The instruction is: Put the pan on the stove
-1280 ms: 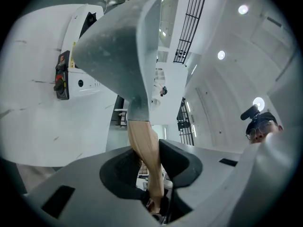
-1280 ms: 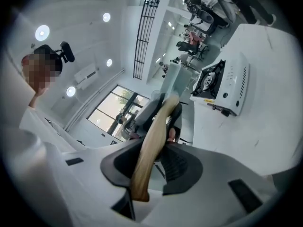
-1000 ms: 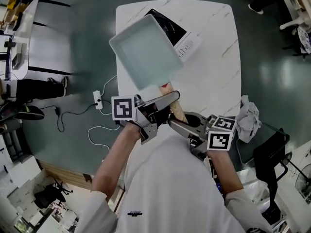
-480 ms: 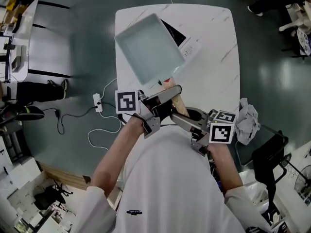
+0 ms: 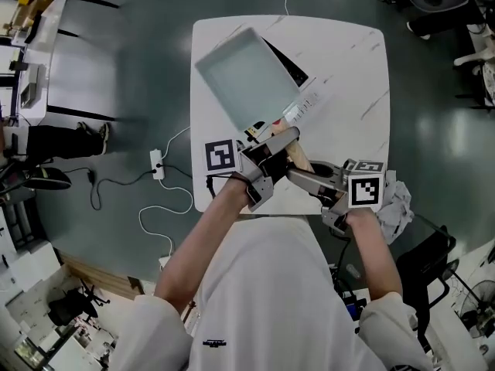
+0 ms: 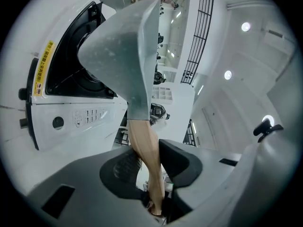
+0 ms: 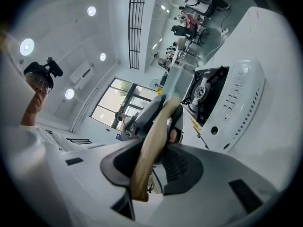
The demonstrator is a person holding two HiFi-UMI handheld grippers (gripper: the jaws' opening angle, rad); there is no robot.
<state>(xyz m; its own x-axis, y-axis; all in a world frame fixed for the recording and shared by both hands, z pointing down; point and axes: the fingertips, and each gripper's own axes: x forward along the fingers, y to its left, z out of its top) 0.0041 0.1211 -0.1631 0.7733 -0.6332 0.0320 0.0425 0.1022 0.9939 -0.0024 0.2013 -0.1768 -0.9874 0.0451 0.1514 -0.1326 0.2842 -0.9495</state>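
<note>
Both sets of jaws are clamped on the pan's (image 5: 247,76) wooden handle (image 5: 298,157), left gripper (image 5: 272,147) nearer the pan than right gripper (image 5: 300,178). I've got the pan tilted just above the stove (image 5: 288,60) on the white table (image 5: 348,91).

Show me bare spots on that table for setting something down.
Free: the right half of the white table, between the white stove and the table's right edge. Crowded: the left, under the grey square pan, and the near edge, where left gripper and right gripper clamp its wooden handle.
</note>
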